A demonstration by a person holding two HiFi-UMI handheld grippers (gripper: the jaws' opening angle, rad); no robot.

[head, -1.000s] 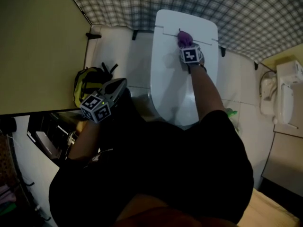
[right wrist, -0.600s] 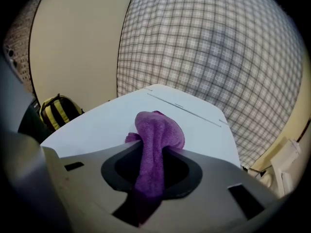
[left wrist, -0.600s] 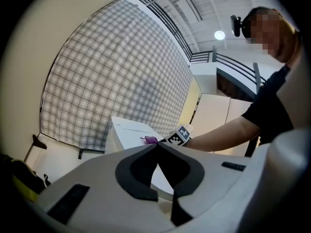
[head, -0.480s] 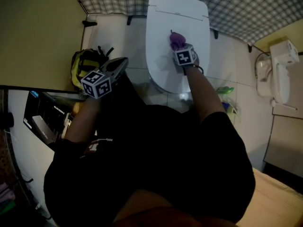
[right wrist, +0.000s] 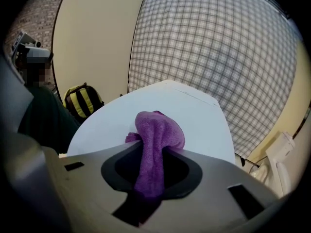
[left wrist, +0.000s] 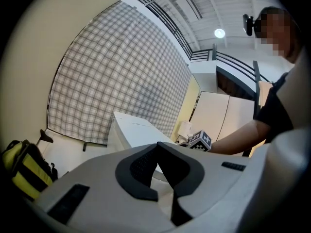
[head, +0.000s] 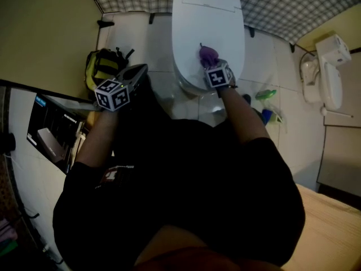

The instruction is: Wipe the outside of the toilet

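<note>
Two tongs are at work over a closed white toilet [head: 208,21]. The right tongs [right wrist: 153,152] pinch a purple cloth [right wrist: 159,130] between their jaws, and the bunched end of the cloth rests against the toilet's lid, toward the front half of it. The left tongs [left wrist: 157,148] have their jaws pressed together at the tips with nothing between them. They are held in the air off to the toilet's left, well apart from it. A yellow-and-black backpack [head: 103,69] sits on the white tiled floor [head: 163,44] beside the toilet on that same side, close to the yellowish wall. On the far side two small bottles lie on the tiles—a green bottle [head: 265,94] and a blue bottle [head: 266,116]. A checked wall [head: 293,4] stands behind the toilet.
</note>
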